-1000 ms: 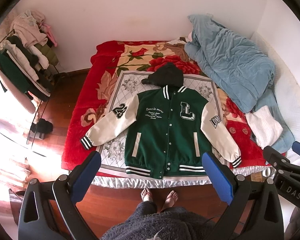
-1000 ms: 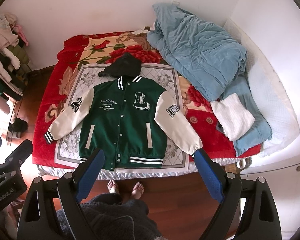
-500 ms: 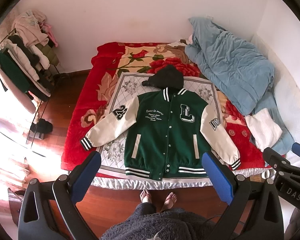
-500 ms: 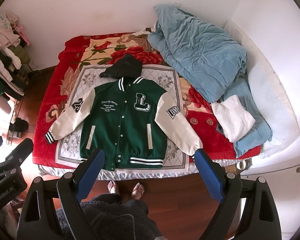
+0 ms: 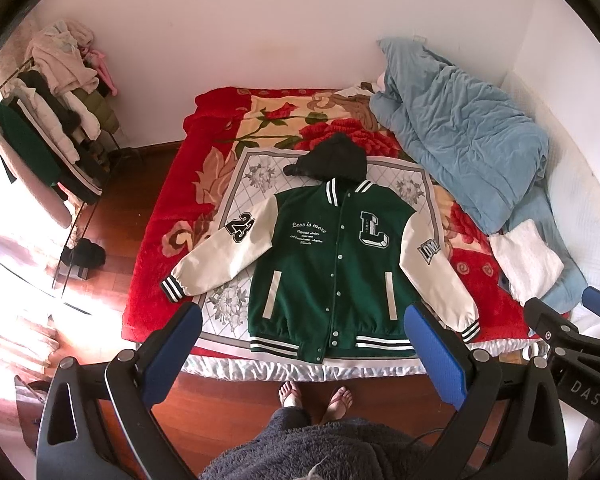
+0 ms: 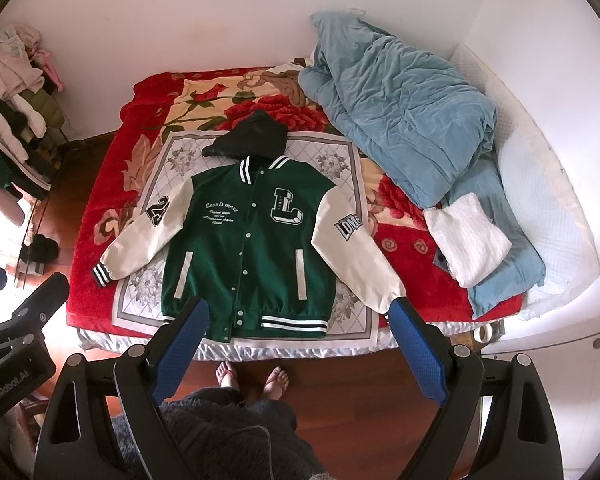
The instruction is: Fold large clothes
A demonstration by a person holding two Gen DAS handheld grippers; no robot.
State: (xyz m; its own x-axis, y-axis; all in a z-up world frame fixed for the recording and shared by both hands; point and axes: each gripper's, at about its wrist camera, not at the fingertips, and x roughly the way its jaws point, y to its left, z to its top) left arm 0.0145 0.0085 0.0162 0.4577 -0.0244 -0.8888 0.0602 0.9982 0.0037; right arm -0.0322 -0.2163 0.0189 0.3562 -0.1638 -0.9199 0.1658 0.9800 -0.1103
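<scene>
left gripper held high over the foot of the bed, blue pads wide apart, nothing between them; right gripper same, pads spread, empty, also up in the air well clear of the fabric. Each gripper shows at the edge of the other's view, so they sit side by side. Person stands at the bed's foot, bare feet on the wood floor

task item: green varsity jacket with cream sleeves, lying face up, snapped shut, on a grey-white floral cloth over the red rose blanket. Hem toward the person, black hood laid flat above the collar. Both sleeves angled out and down, the "23" sleeve on the picture's left, the patch sleeve on its right, cuffs near the cloth's edges

progress: jacket is spread and smoothed, no fold in it yet, sleeves not brought in, hood not tucked, body not halved. So only the layout looks done, all folding left. Likely first step is grabbing a cuff or shoulder

around: crumpled blue duvet and a folded white towel off to the right, clothes rack at left, none of it touching the jacket
</scene>
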